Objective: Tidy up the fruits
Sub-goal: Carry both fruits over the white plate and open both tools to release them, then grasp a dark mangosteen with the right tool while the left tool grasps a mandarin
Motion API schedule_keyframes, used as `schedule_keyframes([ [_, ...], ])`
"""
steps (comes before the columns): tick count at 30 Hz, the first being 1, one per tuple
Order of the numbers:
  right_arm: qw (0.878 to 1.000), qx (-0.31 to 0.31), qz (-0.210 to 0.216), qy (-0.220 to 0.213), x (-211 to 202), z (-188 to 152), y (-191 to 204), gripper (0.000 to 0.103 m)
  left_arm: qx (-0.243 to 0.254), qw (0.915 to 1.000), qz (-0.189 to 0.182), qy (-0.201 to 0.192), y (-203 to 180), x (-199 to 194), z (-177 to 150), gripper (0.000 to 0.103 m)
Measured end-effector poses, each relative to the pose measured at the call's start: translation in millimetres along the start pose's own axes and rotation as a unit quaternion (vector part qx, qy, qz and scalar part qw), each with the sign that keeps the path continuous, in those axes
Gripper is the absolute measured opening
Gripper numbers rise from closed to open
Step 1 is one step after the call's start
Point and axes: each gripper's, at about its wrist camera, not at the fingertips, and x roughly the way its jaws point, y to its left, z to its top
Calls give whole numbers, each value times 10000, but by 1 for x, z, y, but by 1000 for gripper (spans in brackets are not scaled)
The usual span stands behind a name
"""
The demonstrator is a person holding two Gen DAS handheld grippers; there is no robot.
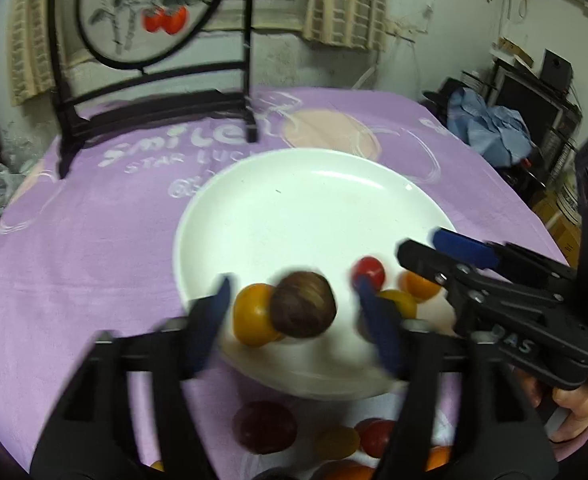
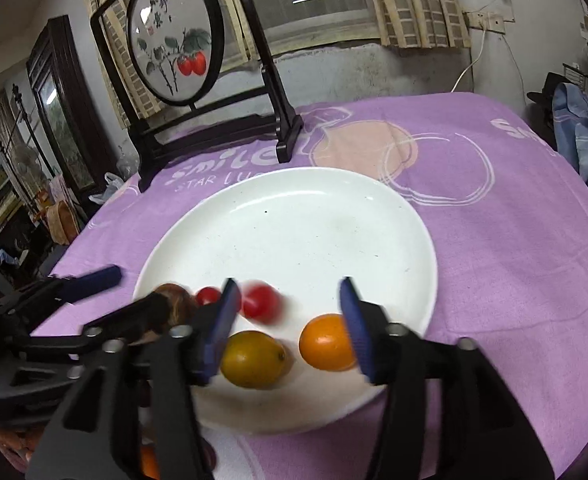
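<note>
A white plate sits on the purple cloth. On its near part lie a brown round fruit, an orange-yellow fruit, a blurred red tomato, a second red tomato, a yellow fruit and an orange fruit. My left gripper is open over the plate, the brown fruit loose between its fingers. My right gripper is open above the yellow and orange fruits; it also shows in the left wrist view.
More fruits lie on the cloth before the plate: a dark red one, a yellow one and a red tomato. A black-framed painted screen stands at the table's far left. Blue cloth lies beyond the right edge.
</note>
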Motion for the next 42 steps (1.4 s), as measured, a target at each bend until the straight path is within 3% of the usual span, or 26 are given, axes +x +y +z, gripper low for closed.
schedule_keyframes([
  [2, 10000, -26, -23, -85, -12, -2, 2, 63, -63, 9996, 107, -244, 6, -18, -1, 86],
  [5, 9999, -98, -1, -119, -26, -8, 7, 64, -189, 9980, 305, -520, 17, -44, -4, 100],
  [11, 9990, -281, 221, 278, -41, -41, 16, 64, -656, 9934, 407, -845, 70, -93, -33, 101],
  [15, 9988, -329, 356, 115, -65, -64, 23, 64, -1019, 9881, 820, -810, 104, -107, -57, 101],
  [21, 9969, -329, 650, 304, -84, -86, 27, 64, -1814, 9807, 517, -521, 143, -108, -88, 101],
  [23, 9939, -430, 807, 618, -86, -95, 32, 64, -1784, 9822, 435, -408, 144, -107, -95, 101],
  [26, 9901, -702, 975, 731, -94, -106, 43, 64, -1596, 9850, 494, -439, 139, -112, -105, 101],
  [30, 9850, -1253, 847, 827, -97, -124, 60, 64, -1498, 9869, 472, -369, 135, -110, -115, 101],
  [36, 9780, -1373, 526, 1482, -79, -145, 64, 64, -1361, 9890, 549, -200, 131, -103, -117, 101],
  [42, 9757, -1520, 475, 1506, -81, -151, 67, 64, -1222, 9900, 686, -156, 126, -101, -118, 101],
])
